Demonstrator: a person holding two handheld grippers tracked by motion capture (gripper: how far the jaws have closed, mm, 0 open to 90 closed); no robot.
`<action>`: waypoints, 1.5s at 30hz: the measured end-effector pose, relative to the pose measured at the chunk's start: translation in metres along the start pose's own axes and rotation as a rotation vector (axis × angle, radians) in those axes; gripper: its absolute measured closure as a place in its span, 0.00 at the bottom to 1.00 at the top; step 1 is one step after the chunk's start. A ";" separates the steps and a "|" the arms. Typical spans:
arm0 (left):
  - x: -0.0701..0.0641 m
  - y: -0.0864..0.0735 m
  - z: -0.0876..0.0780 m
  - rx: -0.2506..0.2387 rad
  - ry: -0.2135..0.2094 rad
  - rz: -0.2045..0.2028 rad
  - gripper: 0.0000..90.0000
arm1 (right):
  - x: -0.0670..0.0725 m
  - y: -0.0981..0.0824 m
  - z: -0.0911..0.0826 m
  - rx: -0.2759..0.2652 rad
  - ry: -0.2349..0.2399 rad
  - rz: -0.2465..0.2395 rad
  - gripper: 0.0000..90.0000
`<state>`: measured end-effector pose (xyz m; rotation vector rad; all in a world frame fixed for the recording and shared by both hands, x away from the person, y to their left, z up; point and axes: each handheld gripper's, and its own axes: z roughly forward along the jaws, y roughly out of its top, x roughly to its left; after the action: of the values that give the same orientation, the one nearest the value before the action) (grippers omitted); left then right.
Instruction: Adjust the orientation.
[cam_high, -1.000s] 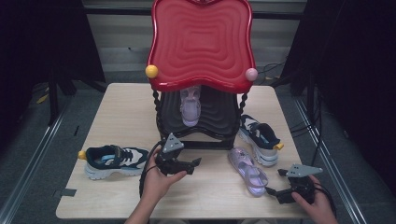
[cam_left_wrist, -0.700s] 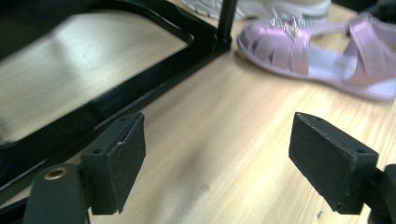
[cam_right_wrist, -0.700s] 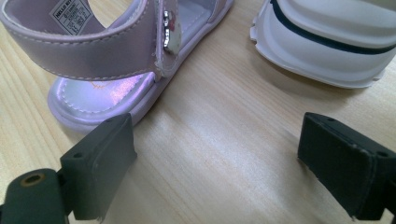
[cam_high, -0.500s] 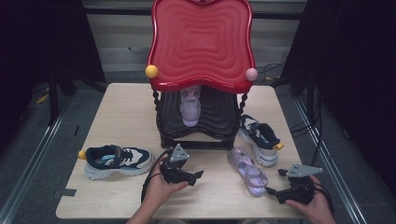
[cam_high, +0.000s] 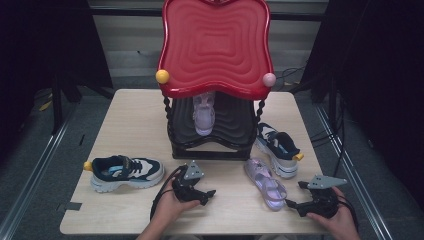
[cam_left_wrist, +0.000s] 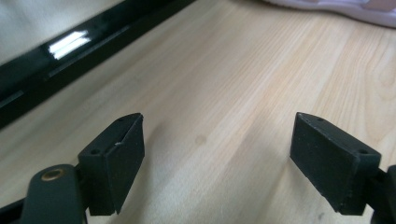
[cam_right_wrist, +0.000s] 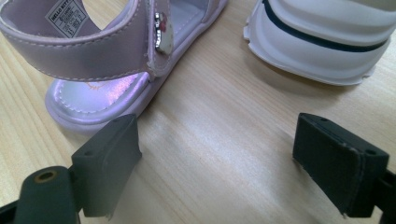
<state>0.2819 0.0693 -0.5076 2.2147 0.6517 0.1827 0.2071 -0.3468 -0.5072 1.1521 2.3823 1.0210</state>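
Between pick-ups, by the look of it: shoes being sorted onto the red-topped rack at the bench's twelve o'clock, one lilac sandal already on its shelf. Left gripper low at six o'clock, jaws spread wide over bare wood, nothing between them. Right gripper at four o'clock, jaws likewise wide and empty, aimed at the heel of the second lilac sandal, just ahead of its left pad. Likely next: a short advance to straddle the heel strap, then a close and lift toward the shelf, minding the white-soled sneaker just beside. Navy sneaker waiting at eight o'clock. Sandal's insole tag partly legible, apparently "HELLO KITTY"; smaller print too fine to read.
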 end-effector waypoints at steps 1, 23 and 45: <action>-0.001 0.000 0.000 -0.002 0.005 0.009 0.19 | 0.000 0.000 -0.001 -0.002 0.001 0.002 0.16; -0.005 0.000 0.003 0.025 0.015 0.053 0.17 | 0.004 0.025 -0.026 -0.061 0.005 0.039 0.23; -0.005 0.000 0.002 0.025 0.015 0.053 0.17 | 0.019 0.045 -0.018 -0.179 0.020 0.094 0.47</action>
<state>0.2786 0.0647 -0.5085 2.2580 0.6068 0.2195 0.2108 -0.3218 -0.4614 1.2019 2.2174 1.2533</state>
